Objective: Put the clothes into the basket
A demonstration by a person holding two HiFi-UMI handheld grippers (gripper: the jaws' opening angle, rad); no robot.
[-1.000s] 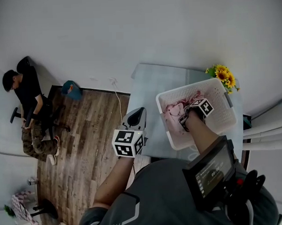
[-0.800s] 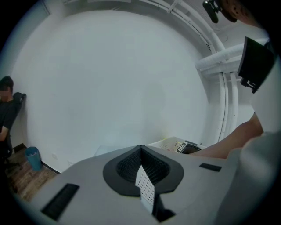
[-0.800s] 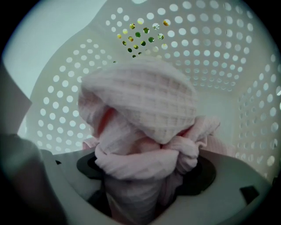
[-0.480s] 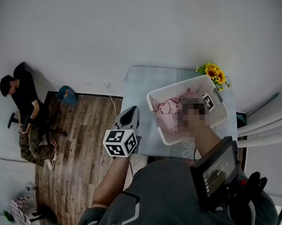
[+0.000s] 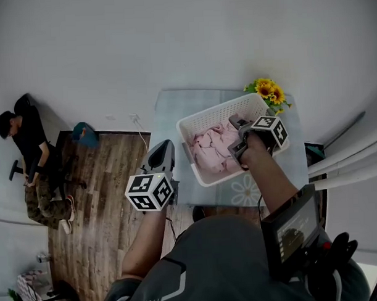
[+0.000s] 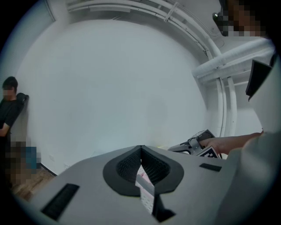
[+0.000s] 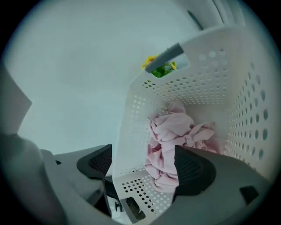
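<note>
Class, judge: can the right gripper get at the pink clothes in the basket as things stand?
Probably yes. The right gripper is open above the basket, whose top is uncovered; the pink clothes lie bare below, though one wall shows between its jaws.

Clothes in basket on table

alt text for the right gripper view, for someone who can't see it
The open right gripper straddles a wall of the white perforated basket, one jaw outside and one inside, beside crumpled pink clothes lying in it. Beyond the rim are yellow flowers.
</note>
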